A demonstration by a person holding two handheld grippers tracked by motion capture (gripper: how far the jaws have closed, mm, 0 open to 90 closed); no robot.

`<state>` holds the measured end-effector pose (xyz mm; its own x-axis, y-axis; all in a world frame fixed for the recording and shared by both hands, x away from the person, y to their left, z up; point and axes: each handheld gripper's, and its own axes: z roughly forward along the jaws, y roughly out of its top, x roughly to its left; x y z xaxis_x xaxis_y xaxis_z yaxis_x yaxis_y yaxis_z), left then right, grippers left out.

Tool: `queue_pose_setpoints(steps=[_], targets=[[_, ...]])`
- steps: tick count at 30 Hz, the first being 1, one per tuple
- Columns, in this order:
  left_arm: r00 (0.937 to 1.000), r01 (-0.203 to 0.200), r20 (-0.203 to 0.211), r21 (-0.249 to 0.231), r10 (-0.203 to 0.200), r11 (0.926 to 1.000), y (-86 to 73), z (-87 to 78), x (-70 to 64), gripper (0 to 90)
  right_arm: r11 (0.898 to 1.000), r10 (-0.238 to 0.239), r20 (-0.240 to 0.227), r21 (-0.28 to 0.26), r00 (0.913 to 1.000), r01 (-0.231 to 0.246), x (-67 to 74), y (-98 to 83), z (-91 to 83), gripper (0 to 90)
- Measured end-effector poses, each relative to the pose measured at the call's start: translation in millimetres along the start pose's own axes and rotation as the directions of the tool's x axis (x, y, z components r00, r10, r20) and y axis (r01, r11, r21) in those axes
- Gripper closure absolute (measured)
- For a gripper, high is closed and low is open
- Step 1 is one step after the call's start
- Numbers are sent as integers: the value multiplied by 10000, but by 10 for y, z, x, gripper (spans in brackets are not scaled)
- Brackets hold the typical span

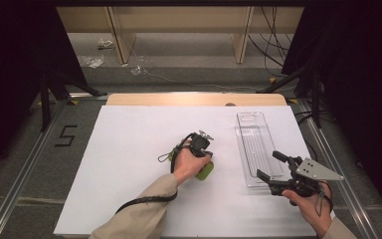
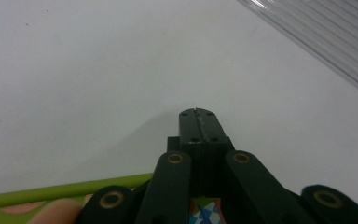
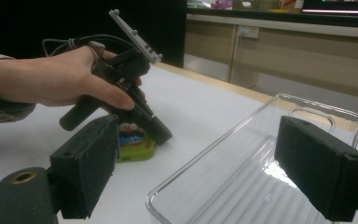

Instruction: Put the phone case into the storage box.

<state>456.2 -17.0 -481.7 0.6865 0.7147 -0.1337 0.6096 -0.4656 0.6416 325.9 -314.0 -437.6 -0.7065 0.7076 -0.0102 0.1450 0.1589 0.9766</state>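
**Closed left jaws by a green block, right jaws wide at the tray**

Nearest the camera, a sleeve and hand bring the left hand-held gripper onto the white surface, jaws pressed together on nothing, tip down just beside the green block. Rightwards, a clear tray lies empty. Right hand-held gripper hovers wide open at the tray's near end, holding nothing.

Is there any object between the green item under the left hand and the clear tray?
Nothing visible does. Between the green item and the clear tray lies only bare white table surface. The left gripper is beside the item, jaws shut.
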Motion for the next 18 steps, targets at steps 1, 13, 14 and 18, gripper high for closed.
queue_pose_setpoints(steps=[1,13,14,18], targets=[[10000,-36,39,35,36,10000,-7,-8,-6,897,10000,-12,-4,-4,10000,12,-1,-2,2,149],[9954,-783,615,783,736,9938,-167,-227,-22,895,10000,17,43,-19,10000,-17,-3,0,0,151],[9954,-783,615,783,736,9938,-167,-227,-22,896,10000,17,43,-19,10000,-17,-3,0,0,151],[9918,-951,954,1094,847,9894,-234,-311,-21,895,10000,37,42,-14,10000,-37,-3,-2,1,151]])
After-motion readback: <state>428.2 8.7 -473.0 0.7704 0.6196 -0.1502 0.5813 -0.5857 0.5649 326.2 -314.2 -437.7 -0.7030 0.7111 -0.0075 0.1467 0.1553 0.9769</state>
